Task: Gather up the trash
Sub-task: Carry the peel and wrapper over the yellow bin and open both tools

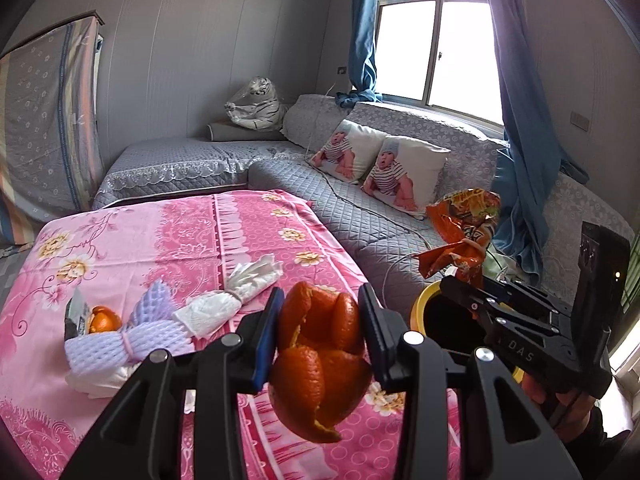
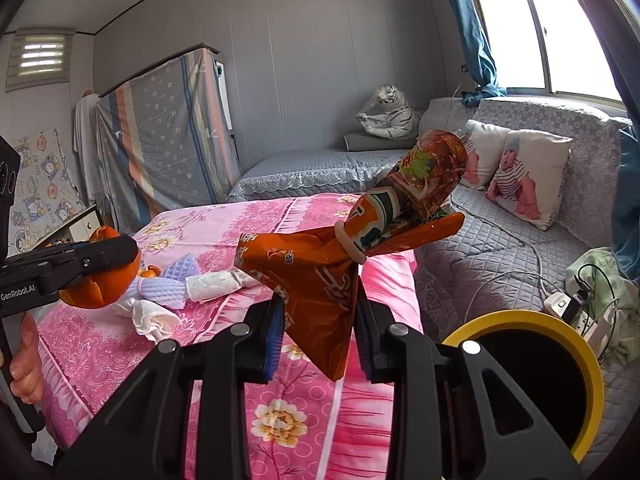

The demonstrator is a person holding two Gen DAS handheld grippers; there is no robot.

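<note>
Above the pink flowered table, each gripper carries a piece of trash.

Over the near edge of the pink cloth (image 1: 132,240), the left gripper (image 1: 320,332) pinches a curled orange peel (image 1: 320,360) between its blue-padded jaws, the peel hanging clear of the table. To its right, the right gripper (image 2: 320,340) clamps the lower corner of a crumpled orange snack wrapper (image 2: 320,280), bound at its neck by a pale rubber band (image 2: 350,246); the wrapper stands up and leans toward the grey quilted sofa (image 2: 480,248). A yellow-rimmed bin (image 2: 588,360) with a dark inside sits just right of the table, below the right gripper. On the cloth lie a purple foam net (image 1: 132,336), twisted white tissue (image 1: 240,292) and another bit of orange peel (image 1: 104,320).
</note>
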